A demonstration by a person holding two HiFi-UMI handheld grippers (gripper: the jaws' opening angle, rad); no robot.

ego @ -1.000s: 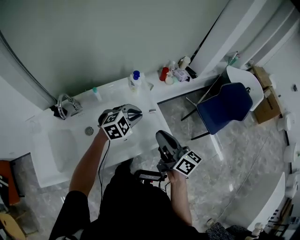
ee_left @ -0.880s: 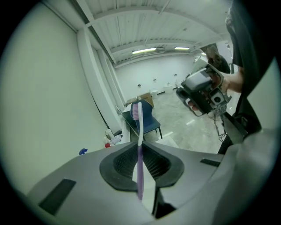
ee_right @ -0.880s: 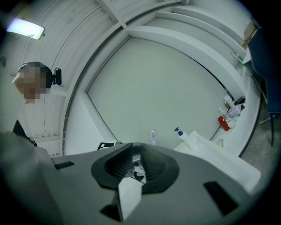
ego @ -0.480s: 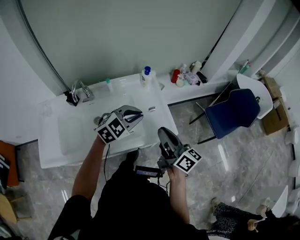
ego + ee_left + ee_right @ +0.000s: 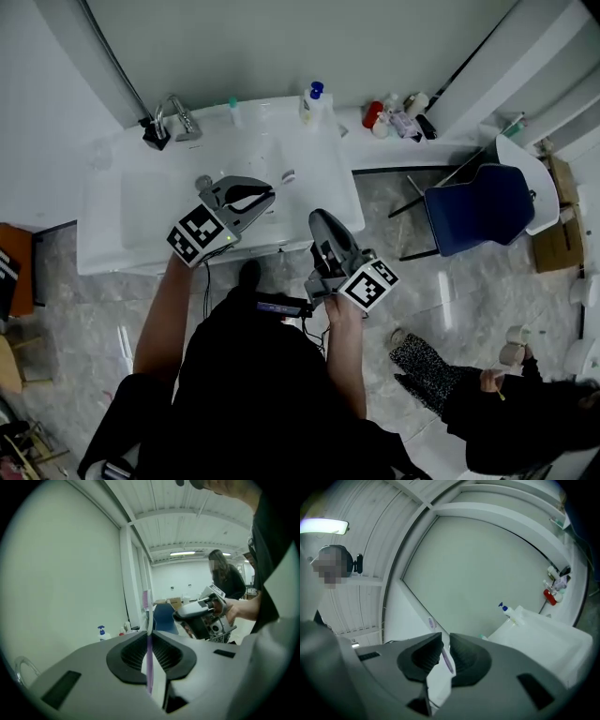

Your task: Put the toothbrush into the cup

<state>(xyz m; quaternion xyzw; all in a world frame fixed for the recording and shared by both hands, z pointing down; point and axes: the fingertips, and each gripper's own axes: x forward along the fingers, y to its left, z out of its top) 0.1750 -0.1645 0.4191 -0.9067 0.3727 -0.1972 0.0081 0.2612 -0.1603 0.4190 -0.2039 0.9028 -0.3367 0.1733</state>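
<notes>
My left gripper (image 5: 270, 196) hovers over the white sink counter (image 5: 319, 187), shut on a purple and white toothbrush (image 5: 148, 616). The brush stands upright between the jaws, bristle head on top; its head (image 5: 288, 175) pokes out past the tips. My right gripper (image 5: 318, 219) is off the counter's front edge, nearer my body. In the right gripper view its jaws (image 5: 444, 641) are shut on a thin purple handle (image 5: 447, 660) that looks like a second toothbrush. A faint clear cup (image 5: 98, 154) seems to stand at the counter's far left.
A chrome faucet (image 5: 174, 117) stands behind the basin (image 5: 141, 202). A blue-capped pump bottle (image 5: 309, 101) and several small bottles (image 5: 398, 117) line the back ledge. A blue chair (image 5: 478, 206) stands to the right, and a person (image 5: 506, 412) crouches on the floor at bottom right.
The view has swung, so the sink now sits higher and more central. My left gripper has dropped lower left with the toothbrush still held. A crouching person has come into view.
</notes>
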